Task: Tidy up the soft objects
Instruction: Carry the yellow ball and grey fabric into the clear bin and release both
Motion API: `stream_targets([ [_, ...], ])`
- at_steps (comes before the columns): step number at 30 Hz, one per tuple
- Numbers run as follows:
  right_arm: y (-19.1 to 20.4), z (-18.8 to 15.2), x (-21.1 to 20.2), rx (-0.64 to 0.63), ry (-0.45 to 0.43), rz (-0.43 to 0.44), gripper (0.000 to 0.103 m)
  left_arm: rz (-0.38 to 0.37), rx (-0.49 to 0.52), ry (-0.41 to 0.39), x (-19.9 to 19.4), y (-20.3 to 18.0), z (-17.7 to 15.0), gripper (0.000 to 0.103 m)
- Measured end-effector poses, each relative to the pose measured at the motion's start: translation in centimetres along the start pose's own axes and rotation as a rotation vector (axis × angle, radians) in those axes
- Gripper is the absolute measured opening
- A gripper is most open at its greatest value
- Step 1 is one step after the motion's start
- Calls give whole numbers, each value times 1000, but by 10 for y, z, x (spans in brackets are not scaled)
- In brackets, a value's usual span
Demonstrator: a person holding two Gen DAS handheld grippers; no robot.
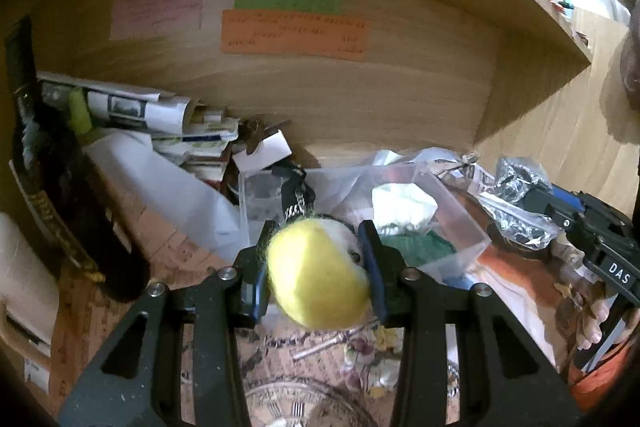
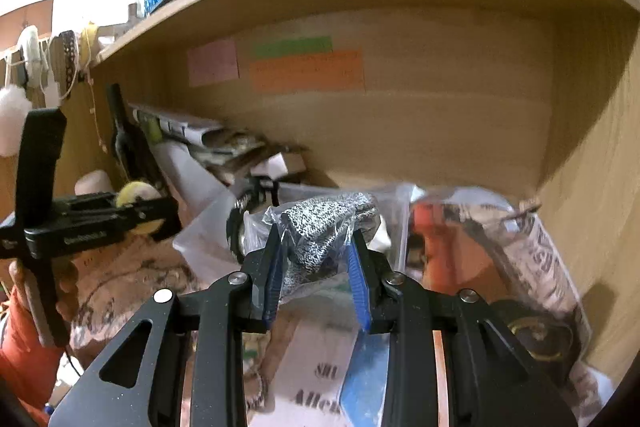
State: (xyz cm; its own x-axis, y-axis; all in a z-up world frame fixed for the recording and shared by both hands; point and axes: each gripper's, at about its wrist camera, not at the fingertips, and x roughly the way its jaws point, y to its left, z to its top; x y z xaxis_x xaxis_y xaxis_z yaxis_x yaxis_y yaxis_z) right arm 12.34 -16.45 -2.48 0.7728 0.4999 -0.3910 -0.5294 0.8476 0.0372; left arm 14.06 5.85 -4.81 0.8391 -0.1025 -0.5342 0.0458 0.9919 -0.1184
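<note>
My left gripper [image 1: 318,255] is shut on a yellow and white felt ball toy [image 1: 320,275] with a chain at its far end, held above a clear plastic box [image 1: 452,203] that holds white and green soft things. My right gripper [image 2: 314,259] is shut on a plastic bag with grey speckled knit fabric [image 2: 320,235]. The left gripper with the yellow toy [image 2: 136,203] shows at the left of the right wrist view. The right gripper [image 1: 592,243] shows at the right of the left wrist view, with the bag [image 1: 516,203] in it.
A wooden shelf alcove with pink, green and orange notes [image 1: 294,31] on its back wall. Rolled papers [image 1: 132,107] and a dark long object [image 1: 60,195] lie at the left. Printed papers [image 2: 320,383] and an orange item [image 2: 444,247] clutter the desk.
</note>
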Motion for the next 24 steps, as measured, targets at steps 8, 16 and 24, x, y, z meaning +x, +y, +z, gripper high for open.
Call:
stream_targets([
  [8, 2, 10, 32, -27, 17, -4, 27, 19, 7, 23, 27, -2, 14, 40],
  [16, -9, 1, 76, 9, 119, 11, 27, 34, 10, 99, 66, 1, 14, 40],
  [24, -13, -11, 103, 18, 231, 6, 27, 40, 32, 182, 96, 0, 3, 40],
])
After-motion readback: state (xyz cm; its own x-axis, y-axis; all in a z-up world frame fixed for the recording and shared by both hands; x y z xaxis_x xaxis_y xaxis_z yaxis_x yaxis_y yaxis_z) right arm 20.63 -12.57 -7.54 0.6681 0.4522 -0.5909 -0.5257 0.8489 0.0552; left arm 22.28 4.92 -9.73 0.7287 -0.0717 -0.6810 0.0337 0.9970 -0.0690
